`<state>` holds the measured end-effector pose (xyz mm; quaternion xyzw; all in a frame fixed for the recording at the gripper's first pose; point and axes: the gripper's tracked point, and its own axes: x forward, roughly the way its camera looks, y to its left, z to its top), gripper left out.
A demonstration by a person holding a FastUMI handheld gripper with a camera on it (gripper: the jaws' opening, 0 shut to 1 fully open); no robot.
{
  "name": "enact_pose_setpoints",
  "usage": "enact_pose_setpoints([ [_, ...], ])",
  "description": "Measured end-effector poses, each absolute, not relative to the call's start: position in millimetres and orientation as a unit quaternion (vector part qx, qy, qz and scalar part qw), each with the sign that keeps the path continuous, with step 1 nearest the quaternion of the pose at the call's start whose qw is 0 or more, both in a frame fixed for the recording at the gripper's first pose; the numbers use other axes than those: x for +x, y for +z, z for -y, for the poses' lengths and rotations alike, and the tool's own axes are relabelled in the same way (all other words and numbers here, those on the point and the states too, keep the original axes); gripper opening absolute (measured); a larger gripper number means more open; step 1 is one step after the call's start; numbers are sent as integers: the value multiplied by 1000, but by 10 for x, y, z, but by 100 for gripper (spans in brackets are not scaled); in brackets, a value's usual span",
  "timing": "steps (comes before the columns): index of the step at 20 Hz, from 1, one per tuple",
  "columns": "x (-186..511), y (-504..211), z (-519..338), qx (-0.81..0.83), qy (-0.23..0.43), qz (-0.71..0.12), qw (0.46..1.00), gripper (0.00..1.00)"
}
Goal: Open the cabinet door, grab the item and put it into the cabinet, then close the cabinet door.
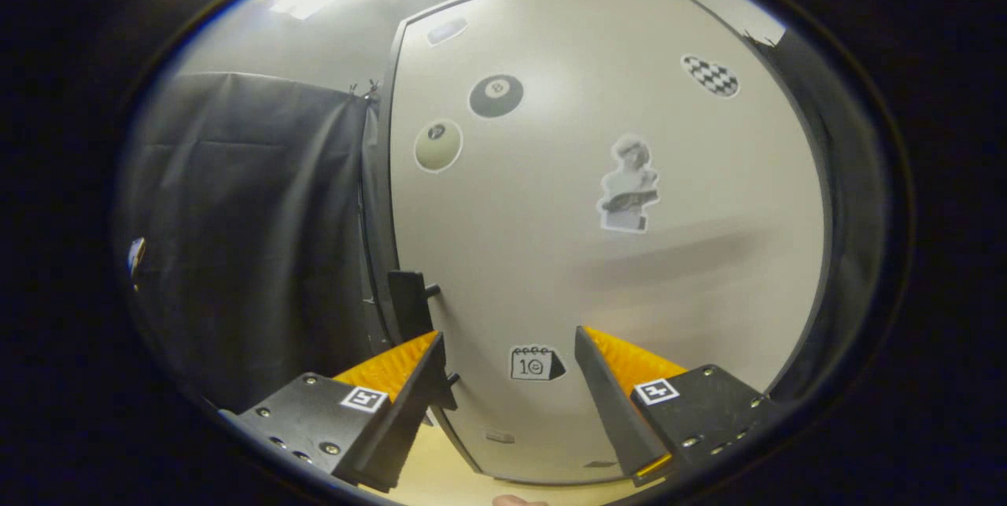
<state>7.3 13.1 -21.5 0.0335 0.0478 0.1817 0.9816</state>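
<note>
Smooth cabinet door (pixel 629 270), tool (pixel 507 349) fingers spread

gripper (pixel 507 368) | I see my fingers (pixel 409 380) spread wide apart | nothing between them | neither pad touching anything | pointed forward, both tips level with each other

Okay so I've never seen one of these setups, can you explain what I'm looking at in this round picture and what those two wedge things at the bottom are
The camera rides on handheld tongs and looks forward along them. The wedges are its two fingers, spread apart and holding nothing. Ahead stands a pale cabinet door, shut, with stickers on it: two billiard balls, a bust, a calendar showing between the fingers. The dark handle on the door's edge sits just beyond one finger. Beside the cabinet hangs black cloth.
</note>
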Motion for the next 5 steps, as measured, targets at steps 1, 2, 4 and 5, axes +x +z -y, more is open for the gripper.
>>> enact_pose_setpoints([
  [1, 80, -113, -49, 29, 173, -31, 984, 98],
  [2, 76, -9, 67, 21, 162, -15, 986, 98],
  [4, 44, 173, 339, 3, 138, 10, 990, 98],
  [5, 27, 258, 479, -5, 127, 21, 992, 98],
])
